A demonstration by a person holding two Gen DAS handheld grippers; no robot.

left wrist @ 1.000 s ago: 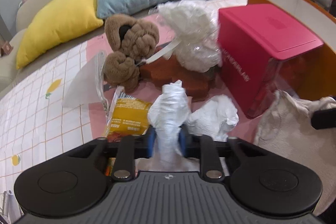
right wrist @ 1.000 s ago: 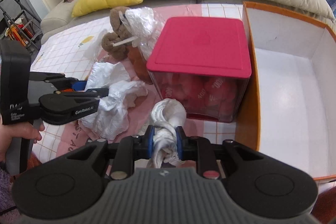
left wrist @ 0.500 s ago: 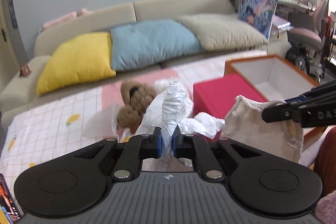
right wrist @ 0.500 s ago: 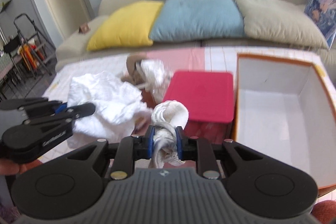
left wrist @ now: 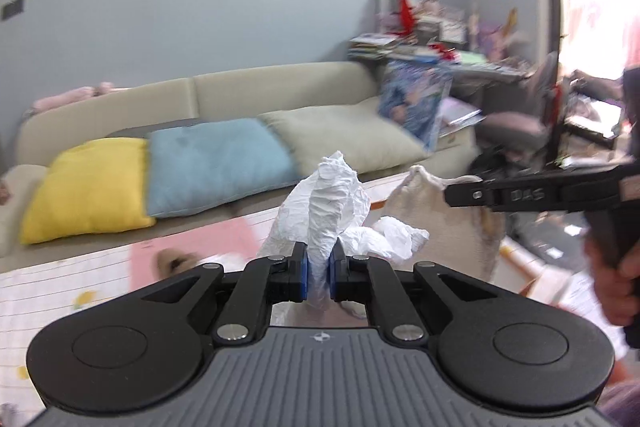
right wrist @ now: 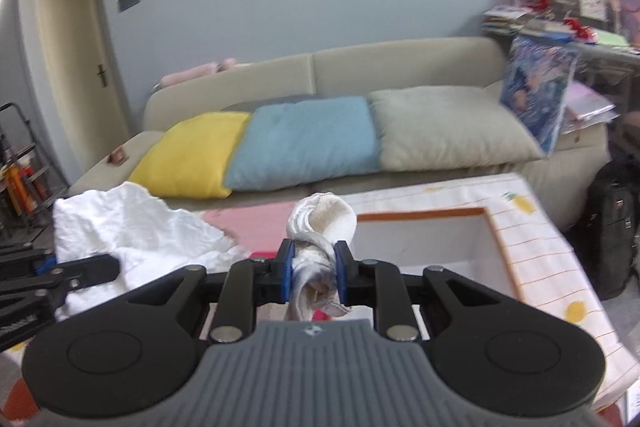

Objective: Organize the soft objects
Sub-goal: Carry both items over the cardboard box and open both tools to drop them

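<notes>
My left gripper (left wrist: 319,269) is shut on a white crinkled cloth (left wrist: 328,199), which stands up in a bunch above the blue pads. The right wrist view shows that white cloth (right wrist: 136,227) spread out at the left, with the left gripper (right wrist: 108,267) beside it. My right gripper (right wrist: 314,269) is shut on a cream cloth (right wrist: 324,221) twisted between its pads. In the left wrist view the right gripper (left wrist: 452,193) comes in from the right and the cream cloth (left wrist: 432,215) hangs from it. A person's hand (left wrist: 612,267) holds its handle. Both cloths hang above the table.
A white box with an orange rim (right wrist: 424,239) stands open on the checked tablecloth (right wrist: 536,251), right of my right gripper. A blurred brown plush toy (left wrist: 176,259) lies on the table. Behind is a sofa (right wrist: 360,67) with yellow, blue and beige cushions. A black backpack (right wrist: 612,227) is on the floor.
Both grippers have risen well above the table, each lifting its cloth. The views have tilted up from the tabletop to the sofa and wall; the pink-lidded box has dropped out of sight.
</notes>
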